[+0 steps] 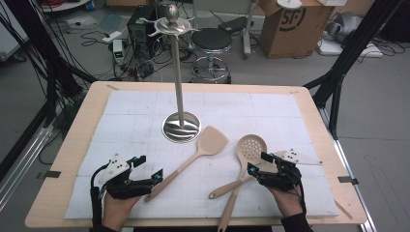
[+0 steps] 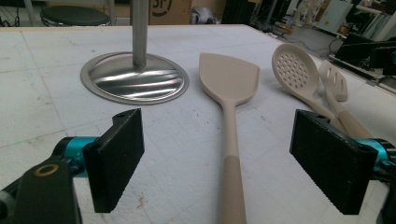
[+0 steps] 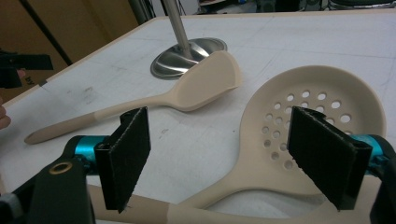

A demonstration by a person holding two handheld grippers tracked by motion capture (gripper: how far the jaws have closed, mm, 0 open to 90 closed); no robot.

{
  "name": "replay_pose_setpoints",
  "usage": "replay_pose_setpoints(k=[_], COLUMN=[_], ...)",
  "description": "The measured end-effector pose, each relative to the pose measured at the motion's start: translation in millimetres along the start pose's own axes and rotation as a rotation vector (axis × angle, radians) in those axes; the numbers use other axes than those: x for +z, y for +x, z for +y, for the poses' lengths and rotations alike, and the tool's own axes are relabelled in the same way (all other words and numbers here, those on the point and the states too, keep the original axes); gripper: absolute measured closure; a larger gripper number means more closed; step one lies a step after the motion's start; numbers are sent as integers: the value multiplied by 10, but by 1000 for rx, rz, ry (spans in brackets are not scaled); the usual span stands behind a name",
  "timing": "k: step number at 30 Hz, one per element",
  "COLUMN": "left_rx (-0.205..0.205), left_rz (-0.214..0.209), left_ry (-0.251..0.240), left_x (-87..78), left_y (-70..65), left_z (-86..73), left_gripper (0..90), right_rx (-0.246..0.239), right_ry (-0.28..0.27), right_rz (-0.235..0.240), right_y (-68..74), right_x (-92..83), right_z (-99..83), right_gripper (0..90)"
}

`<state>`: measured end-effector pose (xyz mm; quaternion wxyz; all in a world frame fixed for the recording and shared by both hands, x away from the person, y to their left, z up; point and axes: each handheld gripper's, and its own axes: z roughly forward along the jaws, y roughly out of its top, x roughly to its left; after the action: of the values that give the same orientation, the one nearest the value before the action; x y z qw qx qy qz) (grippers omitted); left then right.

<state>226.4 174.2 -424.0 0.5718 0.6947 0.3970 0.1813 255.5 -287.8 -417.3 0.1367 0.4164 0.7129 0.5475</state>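
Observation:
A steel utensil stand [image 1: 181, 126] rises mid-table, its hooks [image 1: 172, 23] bare. Three beige utensils lie flat in front of it. The solid spatula [image 1: 212, 140] points its handle at my left gripper [image 1: 148, 167], which is open. In the left gripper view that handle [image 2: 232, 177] runs between the pads [image 2: 116, 156] of the left gripper [image 2: 224, 158]. The round skimmer [image 1: 251, 144] crosses a slotted spatula [image 2: 334, 81]. My right gripper [image 1: 259, 163] is open over that crossing, straddling the skimmer [image 3: 317, 100] in the right gripper [image 3: 224, 156] view.
A white mat [image 1: 130, 116] covers the wooden table [image 1: 77, 125]. Beyond the far edge stand a black stool [image 1: 211, 41], a cardboard box [image 1: 290, 24] and cables on the floor. A black frame leg [image 1: 338, 72] stands at the right.

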Motion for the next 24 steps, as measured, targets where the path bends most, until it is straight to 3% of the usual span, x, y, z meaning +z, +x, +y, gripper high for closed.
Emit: replay_pose_setpoints(k=[18,24], left_rx=[5,1], left_rz=[-10,-33], left_ry=[11,5], left_x=[-6,-17], left_y=[-37,-67], left_z=[-17,-19], left_gripper=[183,212], right_rx=[-1,-4], right_ry=[11,20], right_rz=[4,3], right_y=[10,24], right_x=[23,38], right_z=[-16,-30], right_gripper=[210,210])
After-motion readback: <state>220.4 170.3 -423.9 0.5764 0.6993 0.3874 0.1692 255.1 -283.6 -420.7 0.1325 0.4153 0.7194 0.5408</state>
